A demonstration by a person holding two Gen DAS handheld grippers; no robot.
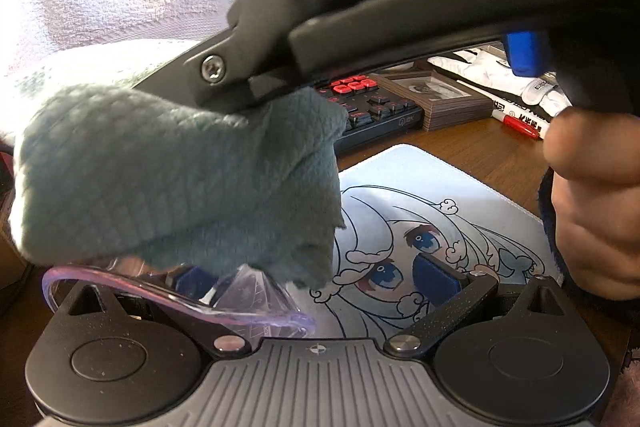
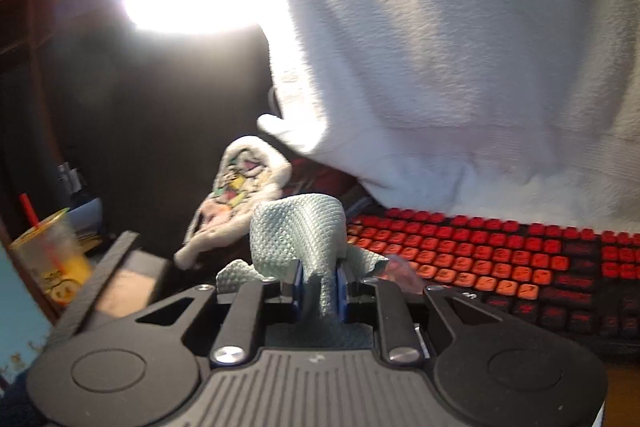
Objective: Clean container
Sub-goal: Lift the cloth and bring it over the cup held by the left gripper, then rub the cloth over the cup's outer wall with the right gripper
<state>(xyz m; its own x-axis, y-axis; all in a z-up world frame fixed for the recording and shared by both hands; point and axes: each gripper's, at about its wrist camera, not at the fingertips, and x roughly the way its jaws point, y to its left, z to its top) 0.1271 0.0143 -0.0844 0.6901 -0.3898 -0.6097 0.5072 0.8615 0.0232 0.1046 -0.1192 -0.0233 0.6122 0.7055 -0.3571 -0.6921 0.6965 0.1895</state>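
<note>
R gripper (image 2: 318,287): our jaws are nearly closed, pinching a fold of the teal cloth (image 2: 298,227), w/ the rest bunched above the pads. L gripper (image 1: 316,287): jaws spread wide around the clear container (image 1: 224,301); left pad sits behind its wall, right pad stands apart, so we can't tell if it's truly gripped. In the left wrist view the cloth hangs just above the container's rim, over the mouse mat (image 1: 420,171) on the tabletop (image 1: 480,147), keyboard (image 2: 500,259) behind. Risks: thin plastic could slip or tip out of the L jaws when we press in; the small pinch may let the cloth pull free mid-wipe.
</note>
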